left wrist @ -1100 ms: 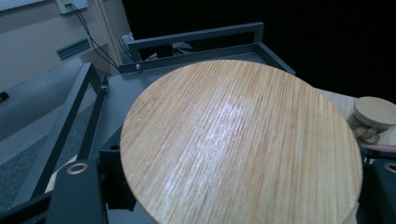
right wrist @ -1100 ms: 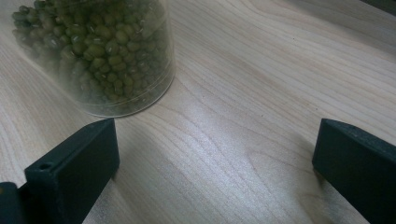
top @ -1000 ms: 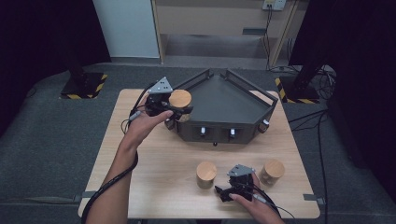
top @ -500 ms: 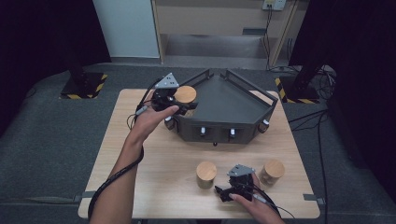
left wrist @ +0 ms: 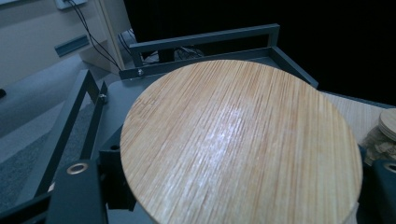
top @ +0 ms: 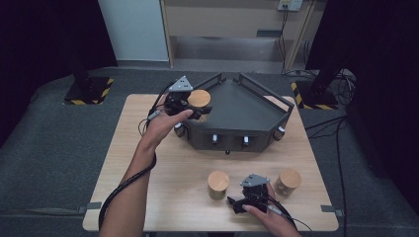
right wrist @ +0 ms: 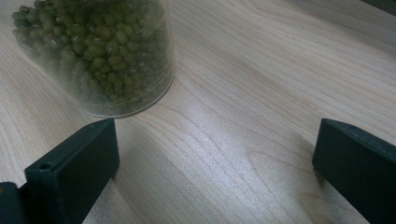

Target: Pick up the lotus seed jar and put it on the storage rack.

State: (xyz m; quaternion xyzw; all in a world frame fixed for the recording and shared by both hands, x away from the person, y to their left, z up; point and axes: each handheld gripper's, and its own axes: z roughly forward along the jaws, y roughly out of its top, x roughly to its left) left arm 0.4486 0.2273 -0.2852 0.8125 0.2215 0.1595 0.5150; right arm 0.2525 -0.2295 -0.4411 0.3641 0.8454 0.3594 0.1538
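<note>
Between my left gripper's (top: 190, 104) jaws sits a wooden-lidded jar (top: 199, 98), clamped above the grey tray's (top: 257, 111) corner. Lower down, my right gripper (top: 247, 197) rests on the pale wooden counter (top: 163, 168), jaws wide, beside a bean jar (right wrist: 100, 51); grey carpet surrounds.

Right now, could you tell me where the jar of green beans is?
In the high view, the jar of green beans stands near the table's front edge, just left of the right tongs.

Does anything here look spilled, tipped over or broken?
Nothing stands out. The two jars on the table stand upright with lids on, and the left gripper carries a third jar upright at the dark tray.
</note>
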